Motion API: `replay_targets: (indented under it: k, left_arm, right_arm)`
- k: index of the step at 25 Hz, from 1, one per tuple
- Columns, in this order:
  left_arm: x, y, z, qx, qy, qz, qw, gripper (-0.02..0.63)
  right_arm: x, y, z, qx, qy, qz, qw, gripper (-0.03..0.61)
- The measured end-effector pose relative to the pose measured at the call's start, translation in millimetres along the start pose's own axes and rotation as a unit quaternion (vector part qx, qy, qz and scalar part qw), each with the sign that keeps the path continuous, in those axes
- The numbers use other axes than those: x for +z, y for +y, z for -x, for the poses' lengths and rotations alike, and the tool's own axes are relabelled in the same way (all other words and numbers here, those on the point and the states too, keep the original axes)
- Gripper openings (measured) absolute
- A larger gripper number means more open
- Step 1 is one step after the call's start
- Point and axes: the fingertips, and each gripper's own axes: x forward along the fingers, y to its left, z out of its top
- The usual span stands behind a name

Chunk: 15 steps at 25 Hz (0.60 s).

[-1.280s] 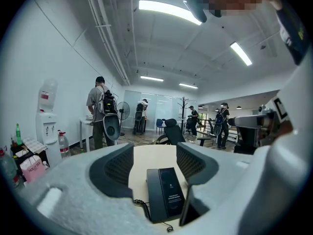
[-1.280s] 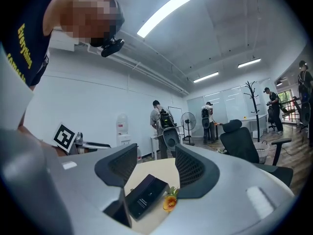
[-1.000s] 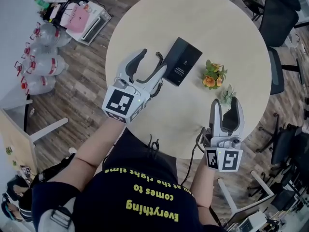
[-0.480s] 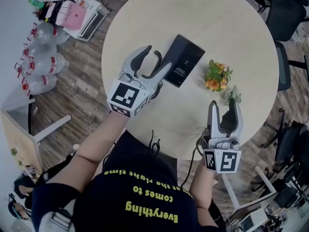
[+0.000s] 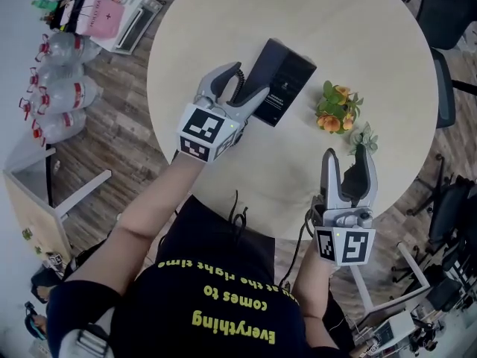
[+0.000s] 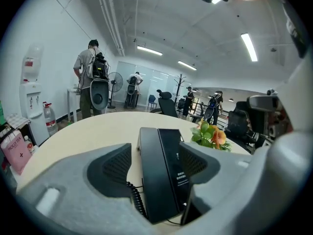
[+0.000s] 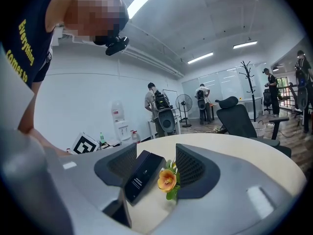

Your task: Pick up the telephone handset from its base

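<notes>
A black telephone [image 5: 282, 80] lies on the round beige table [image 5: 358, 36], its handset [image 5: 258, 71] along the left side and a coiled cord [image 5: 240, 89] beside it. My left gripper [image 5: 250, 86] is low at the phone's near end. Its jaws have just been opening wider, and the handset [image 6: 151, 175] and part of the base [image 6: 173, 153] lie between the pads [image 6: 115, 168] without touching them. My right gripper [image 5: 345, 171] stands open with nothing in it by the table's front right edge, pointing at the phone [image 7: 142, 174].
An orange flower posy [image 5: 333, 110] and a small green plant [image 5: 362, 140] stand right of the phone, just ahead of the right gripper. Water bottles [image 5: 63, 88] and a pink bag [image 5: 97, 13] lie on the floor at left. People stand in the far room [image 6: 88, 77].
My left gripper has moved forward and down onto the phone's near end, its jaws now to either side of it. The right gripper has sunk a little.
</notes>
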Motion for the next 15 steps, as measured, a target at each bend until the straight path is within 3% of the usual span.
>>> replay_targets:
  k: [8,11,15]
  left_arm:
    - [-24.2,7.1,-28.4,-0.014,0.026,0.020,0.9994,0.304]
    - [-29.3,8.3,-34.4,-0.019,0.030,0.005,0.9994,0.258]
    - [-36.7,6.9,-40.2,-0.051,0.045,0.044,0.9967,0.258]
  right_arm:
    - [-7.6,-0.6,-1.5,0.001,0.011,0.001,1.000,0.247]
    - [-8.6,0.1,-2.0,0.003,0.014,0.001,1.000,0.247]
    - [-8.1,2.3,-3.0,0.005,0.013,0.002,1.000,0.247]
